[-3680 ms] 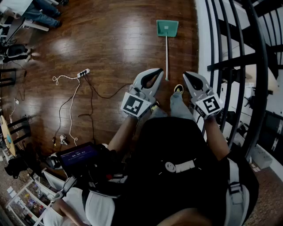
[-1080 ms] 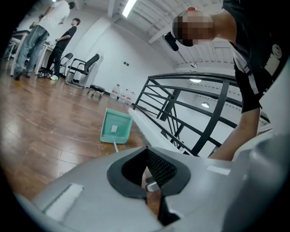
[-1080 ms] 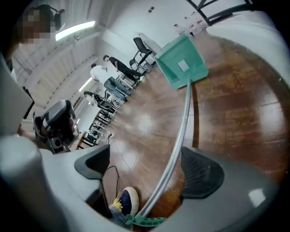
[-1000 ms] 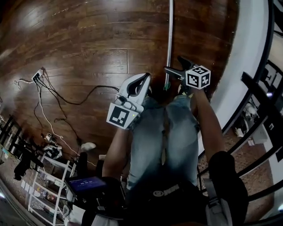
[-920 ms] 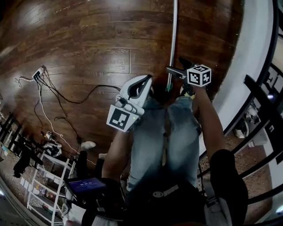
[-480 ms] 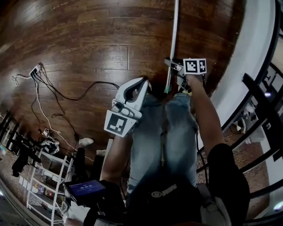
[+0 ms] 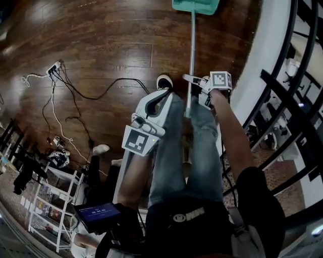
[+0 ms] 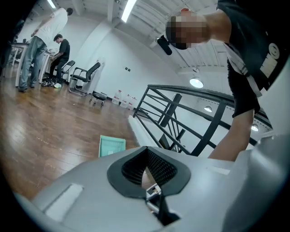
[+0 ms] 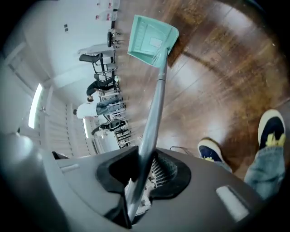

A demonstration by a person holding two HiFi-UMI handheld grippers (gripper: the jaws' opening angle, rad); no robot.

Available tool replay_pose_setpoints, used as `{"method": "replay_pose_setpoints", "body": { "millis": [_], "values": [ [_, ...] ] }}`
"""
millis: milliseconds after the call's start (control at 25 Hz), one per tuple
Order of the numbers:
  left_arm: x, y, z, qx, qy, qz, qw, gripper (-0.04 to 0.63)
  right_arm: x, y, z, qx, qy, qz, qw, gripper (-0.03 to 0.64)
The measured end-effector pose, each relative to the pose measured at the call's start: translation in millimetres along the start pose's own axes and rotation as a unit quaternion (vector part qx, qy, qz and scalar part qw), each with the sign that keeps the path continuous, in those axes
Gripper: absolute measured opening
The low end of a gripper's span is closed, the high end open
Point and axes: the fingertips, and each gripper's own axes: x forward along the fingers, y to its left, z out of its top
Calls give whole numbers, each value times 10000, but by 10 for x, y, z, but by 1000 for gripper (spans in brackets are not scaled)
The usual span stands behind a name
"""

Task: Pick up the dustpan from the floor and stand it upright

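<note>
The dustpan has a teal pan [image 7: 196,5] and a long grey handle [image 7: 192,55] that slants down from my right gripper to the wooden floor. My right gripper [image 7: 192,80] is shut on that handle near its upper end. In the right gripper view the handle [image 9: 152,122] runs between the pads [image 9: 165,170] up to the pan [image 9: 152,41]. Those jaws have just been closing round the handle, then eased slightly, and it stays pinched. My left gripper [image 7: 165,92] hangs to the left of the handle, shut and empty [image 8: 145,152]. Beyond it lies the pan [image 8: 112,146].
A power strip with trailing cables [image 7: 55,66] lies on the floor at left. A white curb [image 7: 257,45] and a black railing [image 7: 282,75] run along the right. The person's shoes [image 9: 210,152] stand near the handle. People [image 8: 45,36] and an office chair [image 8: 84,74] are far off.
The right gripper closed on the handle, rolled and rose, lifting the handle's near end off the floor. The left gripper rose too. The teal pan has come into the head view.
</note>
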Motion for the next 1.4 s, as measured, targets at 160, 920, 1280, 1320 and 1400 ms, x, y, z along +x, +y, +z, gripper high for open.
{"method": "replay_pose_setpoints", "body": {
  "millis": [160,920,1280,1320,1400],
  "values": [
    [-267,-286,491,71,-93,-66,9999,14,-171,363,-545,359,65,-15,9993,101],
    [-311,-459,1305,642,-384,-154,9971,14,-148,957,-783,434,544,-44,9976,372],
    [-314,-578,1779,730,-502,-262,9957,14,-394,1367,-329,432,163,-204,9987,403],
    [-319,-625,1895,716,-539,-277,9956,14,-463,1431,-338,500,175,-275,9982,424],
    [-344,-704,2059,706,-581,-282,9954,14,-568,1579,-346,603,150,-309,9976,451]
  ]
}}
